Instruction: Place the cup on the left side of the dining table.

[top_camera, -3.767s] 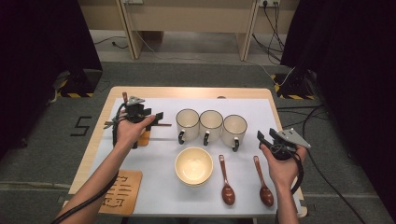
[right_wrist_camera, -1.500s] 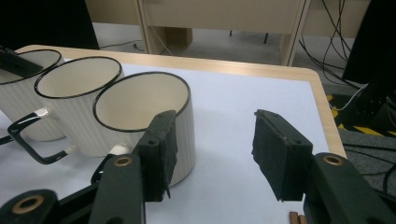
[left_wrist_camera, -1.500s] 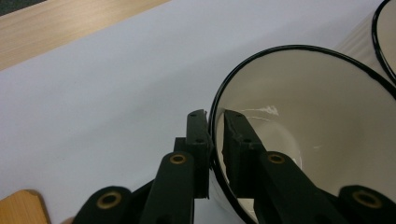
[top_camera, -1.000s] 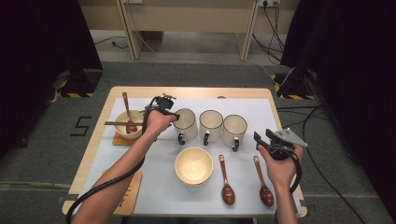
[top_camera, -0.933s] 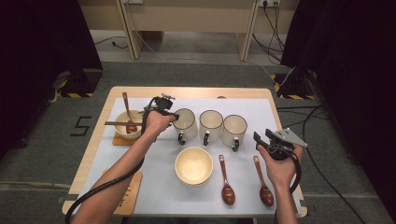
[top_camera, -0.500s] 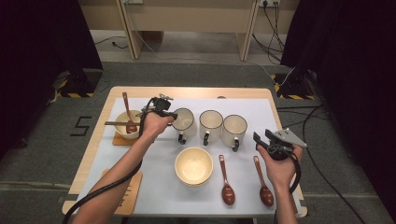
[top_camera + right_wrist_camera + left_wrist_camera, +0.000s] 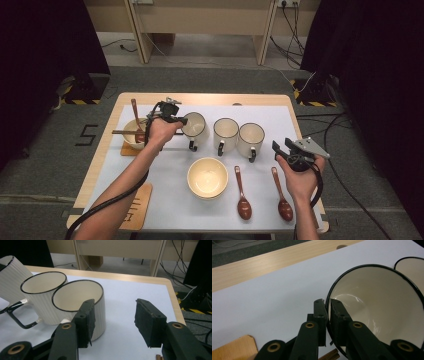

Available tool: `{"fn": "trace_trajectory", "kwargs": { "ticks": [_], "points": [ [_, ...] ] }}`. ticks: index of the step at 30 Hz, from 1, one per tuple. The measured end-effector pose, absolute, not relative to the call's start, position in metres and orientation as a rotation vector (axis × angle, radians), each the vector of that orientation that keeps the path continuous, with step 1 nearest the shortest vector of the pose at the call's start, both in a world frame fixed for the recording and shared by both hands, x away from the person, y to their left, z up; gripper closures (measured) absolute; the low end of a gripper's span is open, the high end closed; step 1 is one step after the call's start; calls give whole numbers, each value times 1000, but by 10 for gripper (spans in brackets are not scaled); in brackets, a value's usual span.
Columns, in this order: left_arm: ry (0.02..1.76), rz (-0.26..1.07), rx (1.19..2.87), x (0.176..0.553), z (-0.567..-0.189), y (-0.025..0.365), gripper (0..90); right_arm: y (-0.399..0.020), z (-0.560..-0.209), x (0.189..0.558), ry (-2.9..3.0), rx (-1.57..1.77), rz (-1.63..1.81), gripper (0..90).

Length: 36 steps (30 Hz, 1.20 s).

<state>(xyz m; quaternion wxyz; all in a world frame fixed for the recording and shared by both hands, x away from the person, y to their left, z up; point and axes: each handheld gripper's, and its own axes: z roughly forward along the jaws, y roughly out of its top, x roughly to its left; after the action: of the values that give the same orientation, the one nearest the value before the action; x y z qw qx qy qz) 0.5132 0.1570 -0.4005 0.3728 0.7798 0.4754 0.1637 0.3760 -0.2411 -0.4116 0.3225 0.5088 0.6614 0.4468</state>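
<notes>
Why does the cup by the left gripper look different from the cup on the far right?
The leftmost ribbed cream mug is tilted, its black rim pinched by the left gripper; the rightmost ribbed cream mug stands upright, untouched, the right gripper open beside it. Both have black rims and handles.

mug [image 7: 387, 305] cut off at right (base hidden by jaws)

– What is standing by the left claw [image 7: 184, 120]?
– Just to its right, a middle mug [image 7: 226, 134] and a right mug [image 7: 250, 138] are standing side by side. On its left, a small bowl [image 7: 129, 141] is holding a brown spoon [image 7: 135, 112].
– And by the right claw [image 7: 281, 145]?
– An outer spoon [image 7: 281, 196] is lying just below it, with an inner spoon [image 7: 242, 194] beside that. A cream bowl [image 7: 207, 176] is sitting farther left.
</notes>
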Motion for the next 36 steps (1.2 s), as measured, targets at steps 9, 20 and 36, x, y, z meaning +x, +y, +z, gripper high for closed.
{"fn": "trace_trajectory", "kwargs": {
  "ticks": [9, 20, 36],
  "points": [
    [1190, 444, 1991, 513, -399, 153, 826, -240, -411, 376, 1734, 1327, 1177, 509],
    [1157, 485, 1976, 516, -375, 149, 896, -238, -412, 376, 1738, 1331, 1179, 510],
    [1221, 462, 1978, 527, -380, 150, 607, -239, -411, 377, 1741, 1324, 1184, 509]
  ]
}}
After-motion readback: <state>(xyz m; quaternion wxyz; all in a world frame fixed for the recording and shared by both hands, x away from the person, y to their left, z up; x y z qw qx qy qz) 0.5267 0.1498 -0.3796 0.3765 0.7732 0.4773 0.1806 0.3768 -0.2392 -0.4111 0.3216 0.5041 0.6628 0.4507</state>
